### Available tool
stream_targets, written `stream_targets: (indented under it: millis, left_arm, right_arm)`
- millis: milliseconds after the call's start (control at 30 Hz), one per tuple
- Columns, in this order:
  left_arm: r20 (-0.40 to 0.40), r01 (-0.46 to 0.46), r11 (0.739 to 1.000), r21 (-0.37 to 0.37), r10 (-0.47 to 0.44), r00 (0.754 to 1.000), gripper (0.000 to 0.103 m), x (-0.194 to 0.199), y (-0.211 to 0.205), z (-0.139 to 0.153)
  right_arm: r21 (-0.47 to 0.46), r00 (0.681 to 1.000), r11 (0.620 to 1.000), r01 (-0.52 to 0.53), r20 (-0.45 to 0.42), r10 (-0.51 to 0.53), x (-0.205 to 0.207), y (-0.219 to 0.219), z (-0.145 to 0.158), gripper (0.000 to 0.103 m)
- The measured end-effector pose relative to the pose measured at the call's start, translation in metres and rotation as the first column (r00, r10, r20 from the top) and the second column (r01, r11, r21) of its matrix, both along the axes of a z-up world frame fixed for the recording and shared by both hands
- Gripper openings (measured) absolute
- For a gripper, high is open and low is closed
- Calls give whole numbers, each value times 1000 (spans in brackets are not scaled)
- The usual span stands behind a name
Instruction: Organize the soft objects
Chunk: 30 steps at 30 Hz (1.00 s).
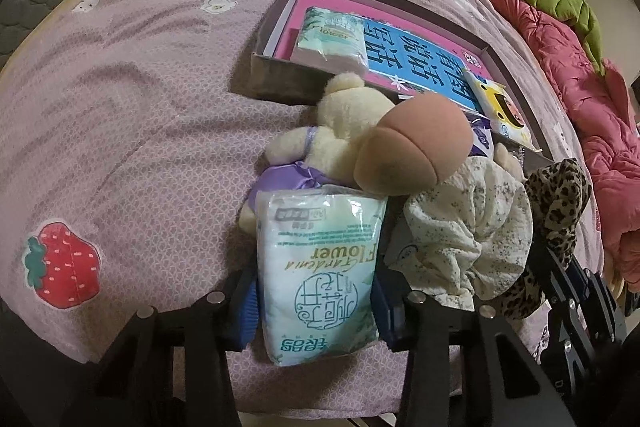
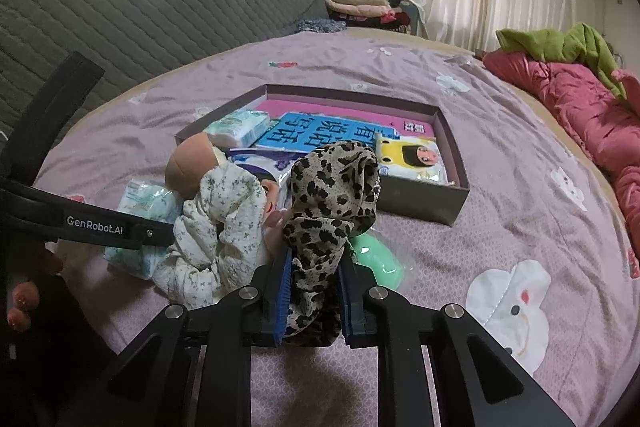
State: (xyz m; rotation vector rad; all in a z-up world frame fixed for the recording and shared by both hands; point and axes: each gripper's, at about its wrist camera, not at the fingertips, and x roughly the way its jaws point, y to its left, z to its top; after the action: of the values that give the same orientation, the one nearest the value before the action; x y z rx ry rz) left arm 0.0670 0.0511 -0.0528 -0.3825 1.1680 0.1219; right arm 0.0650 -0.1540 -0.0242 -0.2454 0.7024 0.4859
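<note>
Below, left tongs (image 1: pixel 316 301) flank a crinkly tissue pack (image 1: pixel 320 267); right tongs (image 2: pixel 312 301) clamp a leopard-print cloth (image 2: pixel 328 203); beyond, a shallow box (image 2: pixel 448 131) holds books.

Toys (image 1: pixel 360 143) before box (image 1: pixel 280 83); 2 packs, perhaps, inside.

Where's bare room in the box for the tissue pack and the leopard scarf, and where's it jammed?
Free: the pink floor of the box along its far wall, beyond the blue book, and the bedspread to the box's left. Crowded: near wall, where the plush bear, doll head and floral cloth pile up; corners hold a tissue pack and a yellow pack.
</note>
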Motion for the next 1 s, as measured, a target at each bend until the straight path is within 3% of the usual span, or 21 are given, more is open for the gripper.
stream_targets:
  millis: [667, 1000]
  left_arm:
    - [24, 6, 1000, 25, -6, 1000, 45, -16, 0, 15]
    - [71, 13, 999, 41, -16, 997, 45, -20, -1, 33]
  right_arm:
    - [41, 1000, 999, -4, 8, 4, -3, -4, 8, 20]
    - [45, 998, 999, -7, 60, 5, -8, -6, 20, 20]
